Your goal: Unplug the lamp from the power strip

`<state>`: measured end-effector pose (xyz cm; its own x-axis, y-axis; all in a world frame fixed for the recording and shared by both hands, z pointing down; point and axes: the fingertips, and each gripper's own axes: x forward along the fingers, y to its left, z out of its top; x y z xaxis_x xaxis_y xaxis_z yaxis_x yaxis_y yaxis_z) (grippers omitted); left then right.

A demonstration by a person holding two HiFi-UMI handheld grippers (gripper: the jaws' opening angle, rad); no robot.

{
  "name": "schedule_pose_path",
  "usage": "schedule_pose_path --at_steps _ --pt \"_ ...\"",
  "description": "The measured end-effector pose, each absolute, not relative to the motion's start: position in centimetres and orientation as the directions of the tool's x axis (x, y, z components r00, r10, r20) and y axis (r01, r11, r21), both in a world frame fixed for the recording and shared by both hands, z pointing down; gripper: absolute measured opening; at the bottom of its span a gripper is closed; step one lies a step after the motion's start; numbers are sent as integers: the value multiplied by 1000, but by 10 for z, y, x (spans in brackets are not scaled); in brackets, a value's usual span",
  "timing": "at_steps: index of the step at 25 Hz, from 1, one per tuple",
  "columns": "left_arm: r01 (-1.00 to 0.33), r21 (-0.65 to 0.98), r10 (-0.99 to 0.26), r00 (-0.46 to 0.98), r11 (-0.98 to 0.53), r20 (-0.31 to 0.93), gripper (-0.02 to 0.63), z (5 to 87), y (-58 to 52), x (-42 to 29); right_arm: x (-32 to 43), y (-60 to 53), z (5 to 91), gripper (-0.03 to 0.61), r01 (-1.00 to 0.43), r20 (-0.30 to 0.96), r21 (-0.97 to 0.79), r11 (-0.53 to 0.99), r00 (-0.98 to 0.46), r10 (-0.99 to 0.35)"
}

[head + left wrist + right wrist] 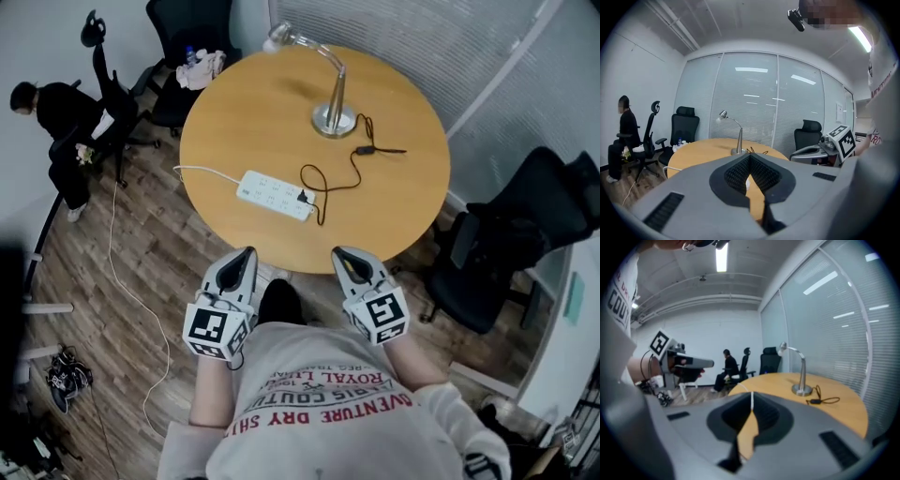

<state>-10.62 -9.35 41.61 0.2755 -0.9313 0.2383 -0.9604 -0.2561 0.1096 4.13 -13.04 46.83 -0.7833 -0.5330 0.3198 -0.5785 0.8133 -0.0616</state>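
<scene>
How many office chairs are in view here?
3: a chair beside the seated person, a second chair past the table, a third chair at its right. That person's seat may be hidden.

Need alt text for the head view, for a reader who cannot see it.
Seen from above, a round wooden table holds a white power strip with the black plug of a silver desk lamp in it. The left gripper and right gripper, both shut and empty, hover just short of its near edge.

Lamp behind power strip on table
</scene>
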Motion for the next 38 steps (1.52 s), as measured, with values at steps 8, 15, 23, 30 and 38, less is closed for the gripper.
schedule_pose_path --at_steps 8,15,23,30,38 --pt "-912 155 -876 409 -381 255 31 426 -193 -146 10 -209 476 32 -691 349 -123 712 -702 -621" --pt "-842 172 -792 540 -511 285 31 454 -264 -160 -21 -247 493 32 -740 404 -175 649 -655 -638" --pt "-743 204 -641 658 -637 394 31 526 -294 -148 -39 -258 533 136 -755 549 -204 623 -616 -565" --pt "-639 208 -452 703 -740 550 31 599 -288 -125 -47 -258 585 175 -724 730 -81 685 -511 -454" --pt "-507 144 -292 681 -850 671 31 646 -282 -102 -48 -263 626 175 -636 865 36 771 -367 -343"
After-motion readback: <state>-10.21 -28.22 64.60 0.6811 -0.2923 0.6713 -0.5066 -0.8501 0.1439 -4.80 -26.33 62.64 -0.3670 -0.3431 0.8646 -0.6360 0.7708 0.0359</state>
